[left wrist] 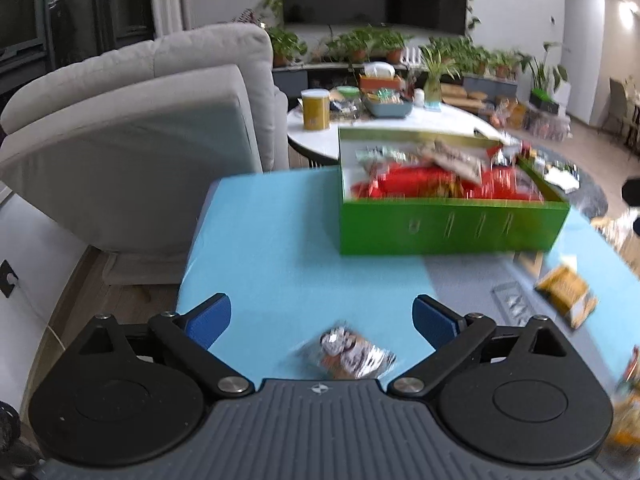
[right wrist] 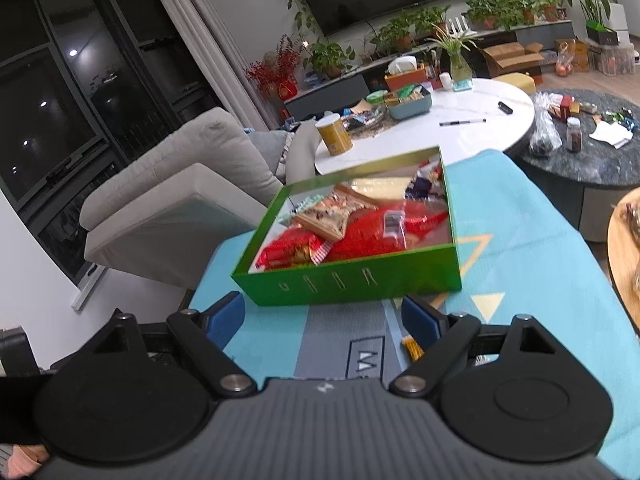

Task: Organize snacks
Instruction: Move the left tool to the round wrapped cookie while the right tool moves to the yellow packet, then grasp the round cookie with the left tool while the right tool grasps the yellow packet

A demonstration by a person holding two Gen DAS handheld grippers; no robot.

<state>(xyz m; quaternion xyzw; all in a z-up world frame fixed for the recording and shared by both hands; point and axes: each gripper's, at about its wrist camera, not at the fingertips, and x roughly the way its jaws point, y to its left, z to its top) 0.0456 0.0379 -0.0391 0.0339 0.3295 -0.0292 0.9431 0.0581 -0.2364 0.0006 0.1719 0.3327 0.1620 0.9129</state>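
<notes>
**Snack box half filled on the blue desk**

A green box of snacks stands open on the desk, which wears a light blue cloth. In the left wrist view the box sits at 1 o'clock from the left hand-held gripper, well apart from it; its front wall carries four pale marks, too blurred to read. Red packets and a tan one fill it. The left hand-held gripper stands wide, nothing between its blue pads. Just below the gap, at 6 o'clock, a small wrapped snack lies on the cloth, its print blurred. At 3 o'clock a yellow packet lies near the desk's edge.

The right wrist view shows the box at 12 o'clock, just ahead of the right hand-held gripper, whose jaws also stand apart and empty. Only this view shows the cloth's yellow triangles and a framed label on a grey band; its letters are cut off and unreadable. A small orange wrapper lies beside the right pad. A dark sleeve shows at 8 o'clock.

Behind, both views show a white round table with a yellow can. A pen on it appears only in the right view. A grey sofa stands at 10 o'clock.
</notes>
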